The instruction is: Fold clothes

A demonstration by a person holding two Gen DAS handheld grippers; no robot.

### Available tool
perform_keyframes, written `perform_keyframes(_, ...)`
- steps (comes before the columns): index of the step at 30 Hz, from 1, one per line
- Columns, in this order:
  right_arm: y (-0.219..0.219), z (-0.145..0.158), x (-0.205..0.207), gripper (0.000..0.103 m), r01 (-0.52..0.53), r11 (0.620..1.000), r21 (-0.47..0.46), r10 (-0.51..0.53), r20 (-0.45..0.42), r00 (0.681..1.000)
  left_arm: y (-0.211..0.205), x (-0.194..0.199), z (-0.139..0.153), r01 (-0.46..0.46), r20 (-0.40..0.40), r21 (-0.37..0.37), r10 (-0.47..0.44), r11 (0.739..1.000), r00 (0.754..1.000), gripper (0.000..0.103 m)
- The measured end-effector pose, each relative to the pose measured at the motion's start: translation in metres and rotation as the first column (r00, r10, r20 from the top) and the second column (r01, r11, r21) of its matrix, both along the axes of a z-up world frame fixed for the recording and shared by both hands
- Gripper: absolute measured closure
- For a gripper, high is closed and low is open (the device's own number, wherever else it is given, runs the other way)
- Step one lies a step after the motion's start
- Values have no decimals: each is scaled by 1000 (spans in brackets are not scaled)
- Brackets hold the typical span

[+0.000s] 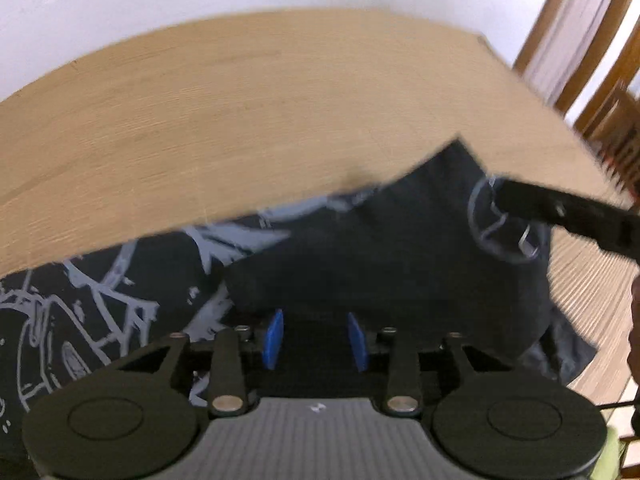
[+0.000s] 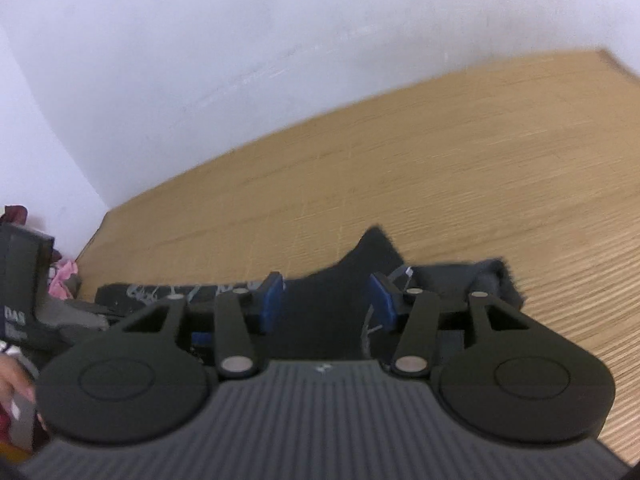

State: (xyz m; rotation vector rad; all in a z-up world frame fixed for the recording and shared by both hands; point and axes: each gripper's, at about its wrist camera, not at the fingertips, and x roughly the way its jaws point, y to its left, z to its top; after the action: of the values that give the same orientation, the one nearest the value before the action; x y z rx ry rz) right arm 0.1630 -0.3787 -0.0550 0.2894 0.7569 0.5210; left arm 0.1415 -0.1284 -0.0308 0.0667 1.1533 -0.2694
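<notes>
Black printed shirt [image 1: 380, 264] lies part-folded near the front edge of the wooden table [image 1: 240, 112]. Left gripper [image 1: 316, 338] and right gripper [image 2: 326, 300] both stand apart over cloth, pressing nothing, likely letting the flap go so the fold stays flat.

place: home room | cues: woven mat [image 1: 240, 112], white wall [image 2: 200, 40], wooden chair [image 1: 600, 80]
</notes>
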Motion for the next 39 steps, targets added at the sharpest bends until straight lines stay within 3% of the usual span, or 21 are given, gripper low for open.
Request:
perform_keyframes(4, 10, -37, 19, 54, -2, 1000, -16, -1, -134, 991, -7, -11, -13, 39, -7, 53, -39, 998, 999, 62)
perform_keyframes(6, 13, -48, 19, 55, -10, 999, -53, 2, -148, 989, -10, -15, -12, 58, -3, 76, -58, 995, 998, 60)
perform_keyframes(9, 20, -32, 6, 53, -27, 991, -129, 15, -88, 996, -9, -17, -10, 48, -18, 75, -47, 996, 999, 59)
perform_keyframes(14, 14, -7, 3, 52, -81, 992, -101, 88, 73, 993, -11, -18, -13, 59, -31, 79, -57, 995, 998, 54)
perform_keyframes(18, 17, -30, 39, 52, -56, 997, -58, 57, 16, 998, -14, -25, -12, 75, -24, 104, -73, 992, 997, 53)
perform_keyframes(20, 18, -49, 56, 54, -46, 995, -88, 44, -25, 999, -14, -26, -13, 118, -10, 99, -118, 988, 993, 51)
perform_keyframes(23, 21, -56, 64, 53, -62, 989, -131, 63, 2, 998, -12, -25, -12, 112, -11, 91, -111, 990, 994, 51)
perform_keyframes(27, 21, -30, 40, 52, -28, 978, -209, 45, 73, 996, -8, -32, 0, 87, 19, 68, -88, 994, 996, 49)
perform_keyframes(29, 16, -17, 17, 52, -27, 975, -222, 57, 128, 990, -6, -36, 0, 84, 28, 61, -86, 995, 996, 40)
perform_keyframes(33, 13, -27, -12, 50, -72, 973, -218, 94, 96, 991, -6, -32, -15, 65, 7, 84, -66, 994, 998, 37)
perform_keyframes(39, 21, -52, -8, 51, -18, 968, -251, 21, 11, 1000, 6, -42, -6, 51, 26, 101, -54, 994, 998, 37)
